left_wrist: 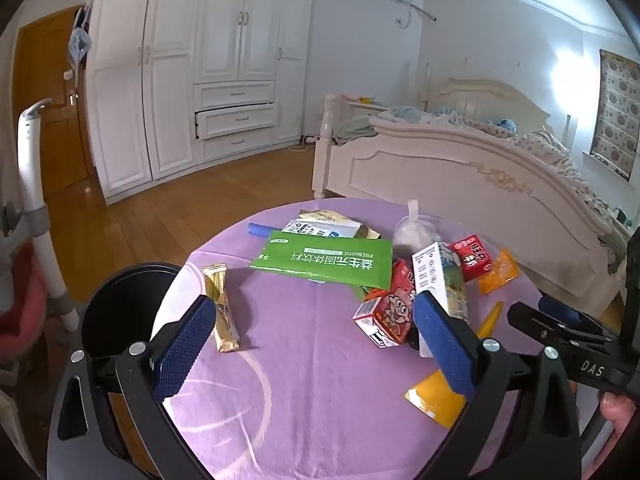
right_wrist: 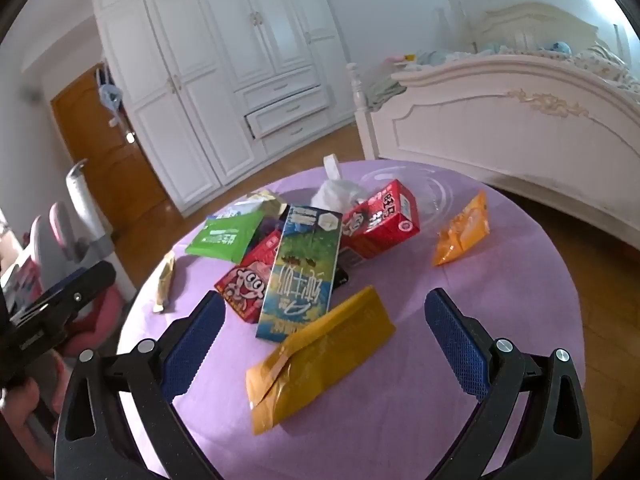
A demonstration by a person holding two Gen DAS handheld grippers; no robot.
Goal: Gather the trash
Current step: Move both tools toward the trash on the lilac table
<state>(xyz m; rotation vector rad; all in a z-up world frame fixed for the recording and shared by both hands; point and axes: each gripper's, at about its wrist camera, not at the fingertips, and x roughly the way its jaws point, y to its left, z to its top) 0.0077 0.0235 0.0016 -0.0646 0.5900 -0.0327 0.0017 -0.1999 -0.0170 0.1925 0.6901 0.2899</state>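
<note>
Trash lies on a round table with a purple cloth [left_wrist: 320, 380]: a green packet [left_wrist: 324, 260], a gold sachet [left_wrist: 222, 312], red cartons [left_wrist: 390, 312], a tall milk carton [right_wrist: 304, 276], a yellow pouch [right_wrist: 320, 360], an orange packet [right_wrist: 464, 232] and a white plastic bag [right_wrist: 336, 192]. My left gripper [left_wrist: 316, 344] is open above the table, between the gold sachet and the red carton. My right gripper [right_wrist: 324, 352] is open, with the yellow pouch between its fingers and not touched. A black bin [left_wrist: 124, 312] stands at the table's left edge.
A white bed [right_wrist: 520, 128] stands behind the table on the right. A white wardrobe [left_wrist: 192, 80] and a wooden door [left_wrist: 48, 100] are at the back. A pink chair [right_wrist: 84, 280] and a white pole [left_wrist: 32, 184] stand to the left.
</note>
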